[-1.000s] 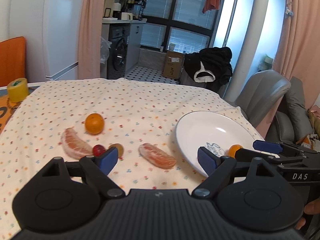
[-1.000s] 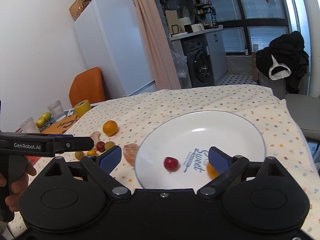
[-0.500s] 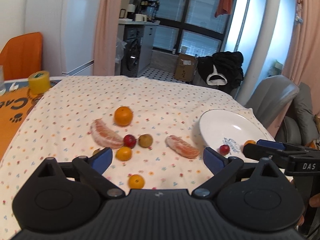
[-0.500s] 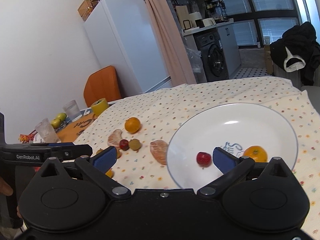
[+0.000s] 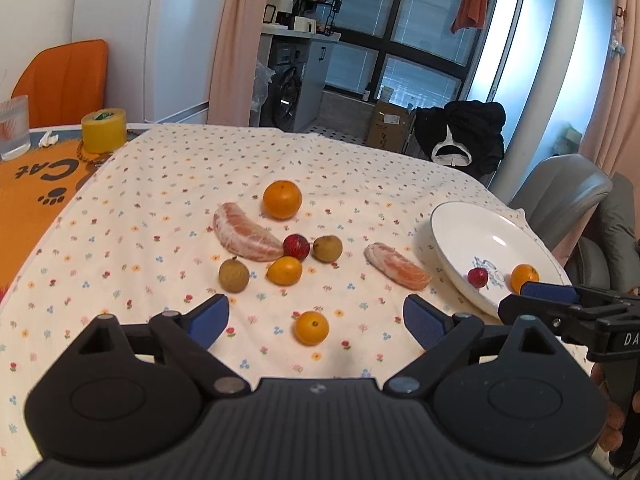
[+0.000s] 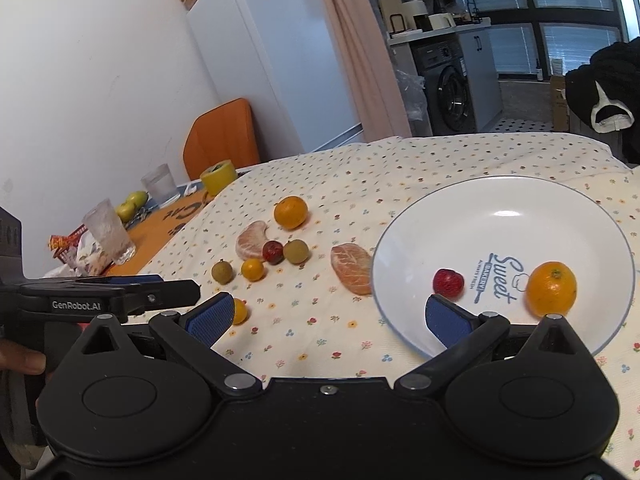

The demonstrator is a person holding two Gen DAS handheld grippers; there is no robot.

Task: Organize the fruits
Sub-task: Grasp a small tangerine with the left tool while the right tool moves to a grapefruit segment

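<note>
A flowered cloth [image 5: 168, 184] covers the worktop, with an orange mat [image 5: 36, 184] showing at its 9 o'clock edge under a yellow tape roll [image 5: 104, 129] and a ribbed glass [image 5: 14, 127]. Beyond stand a white fridge [image 6: 280, 60], an orange chair [image 6: 220, 136], a pink curtain [image 5: 236, 40], a washing machine [image 6: 452, 96] and dark windows; a grey chair [image 5: 560, 196] sits at 3 o'clock.

The left gripper [image 5: 316, 318] hovers with its blue pads spread wide and nothing between them; a small orange [image 5: 312, 327] lies on the cloth in the gap below. The right gripper [image 6: 330, 316] is likewise spread and empty, poised at the near rim of the white plate [image 6: 500, 200].

On the plate lie a red strawberry [image 6: 448, 282] and an orange [image 6: 551, 289], apart, either side of the blue "Sweet" print. Loose on the cloth at the plate's 9 o'clock: a peeled citrus segment [image 6: 352, 268] just beside the rim, then a cluster of a large orange [image 5: 282, 199], a second peeled segment [image 5: 246, 232], a red berry [image 5: 296, 246] touching it, two brownish round fruits [image 5: 327, 248] [image 5: 233, 275] and a small kumquat-like orange [image 5: 284, 271].
</note>
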